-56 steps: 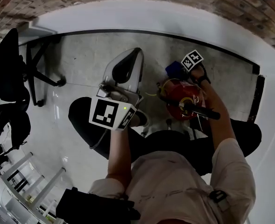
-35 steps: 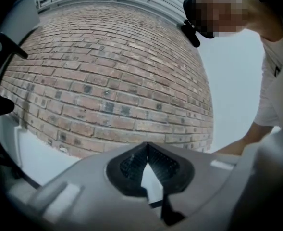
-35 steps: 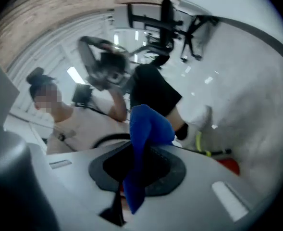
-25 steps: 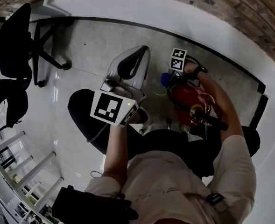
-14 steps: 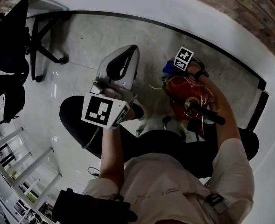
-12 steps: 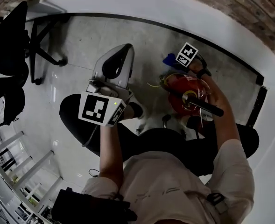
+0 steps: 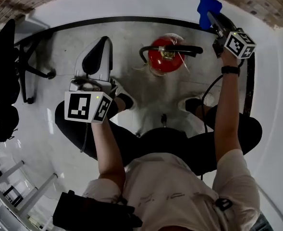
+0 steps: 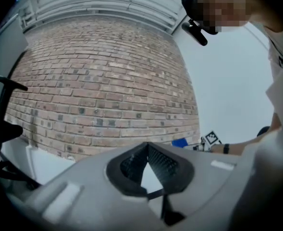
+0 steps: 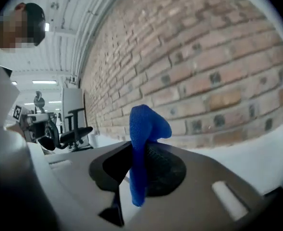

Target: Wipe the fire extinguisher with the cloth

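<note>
- The right gripper [image 9: 142,153] is clamped on a blue cloth [image 9: 145,124], whose folded end sticks up past the jaws. It is held up at the far right, near the brick wall [image 9: 218,71].
- The left gripper [image 8: 147,150] has its jaw tips together with nothing between them.
- The red fire extinguisher [image 7: 164,57] stands upright on the grey floor [image 7: 131,47] between both grippers, touched by neither.
- A black office chair [image 7: 6,66] stands at the left edge, well apart.
</note>
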The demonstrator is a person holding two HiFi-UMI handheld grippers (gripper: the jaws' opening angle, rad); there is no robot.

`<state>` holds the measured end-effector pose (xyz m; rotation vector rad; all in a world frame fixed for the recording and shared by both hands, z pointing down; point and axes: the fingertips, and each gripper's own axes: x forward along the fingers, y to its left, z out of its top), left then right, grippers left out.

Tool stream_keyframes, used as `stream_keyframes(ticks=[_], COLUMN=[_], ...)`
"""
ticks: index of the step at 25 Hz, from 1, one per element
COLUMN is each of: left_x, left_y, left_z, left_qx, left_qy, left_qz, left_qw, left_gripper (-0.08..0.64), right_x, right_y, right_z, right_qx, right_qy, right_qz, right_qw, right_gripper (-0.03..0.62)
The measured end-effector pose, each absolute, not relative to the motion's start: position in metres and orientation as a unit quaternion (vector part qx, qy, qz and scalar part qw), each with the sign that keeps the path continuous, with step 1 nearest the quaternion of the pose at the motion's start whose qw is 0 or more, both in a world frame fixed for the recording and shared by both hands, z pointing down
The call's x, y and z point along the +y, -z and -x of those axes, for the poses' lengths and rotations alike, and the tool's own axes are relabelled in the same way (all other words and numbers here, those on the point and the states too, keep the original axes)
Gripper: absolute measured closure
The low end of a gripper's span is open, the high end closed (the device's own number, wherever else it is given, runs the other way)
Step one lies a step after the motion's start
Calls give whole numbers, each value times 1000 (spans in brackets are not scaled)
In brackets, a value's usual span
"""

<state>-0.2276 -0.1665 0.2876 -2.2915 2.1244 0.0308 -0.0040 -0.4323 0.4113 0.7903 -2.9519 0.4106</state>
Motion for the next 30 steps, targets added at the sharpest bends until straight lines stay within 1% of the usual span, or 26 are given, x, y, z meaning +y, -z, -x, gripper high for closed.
stream_keyframes(ticks=[3, 5, 9, 13, 16, 23, 26, 30], left_x=[-127, -94, -27, 42, 90, 207, 251, 297], left_y=[-300, -305, -318, -324, -313, -324, -325, -336], left_z=[195, 173, 113, 59, 27, -44, -76, -112], left_qx=[672, 670, 646, 638, 634, 637, 640, 648], left_qy=[-18, -30, -33, -23, -33, -31, -32, -32], left_qz=[740, 740, 761, 768, 771, 769, 765, 757], left_qw=[36, 45, 52, 50, 47, 51, 59, 77], left_gripper=[558, 558, 558, 558, 558, 558, 558, 558], right_x=[-361, -301, -177, -70, -10, 120, 169, 225], right_y=[-375, -362, -361, -363, -356, -374, -375, -398], right_z=[-46, -76, -124, -150, -168, -215, -233, -240], right_qx=[-956, -954, -953, -952, -950, -955, -951, -942], right_qy=[-96, -81, -28, -3, -9, -1, 3, -4], right_qz=[-273, -279, -298, -304, -308, -294, -304, -331], right_qw=[-52, -73, -55, -40, -46, -47, -56, -44], right_gripper=[523, 523, 523, 525, 525, 523, 523, 523])
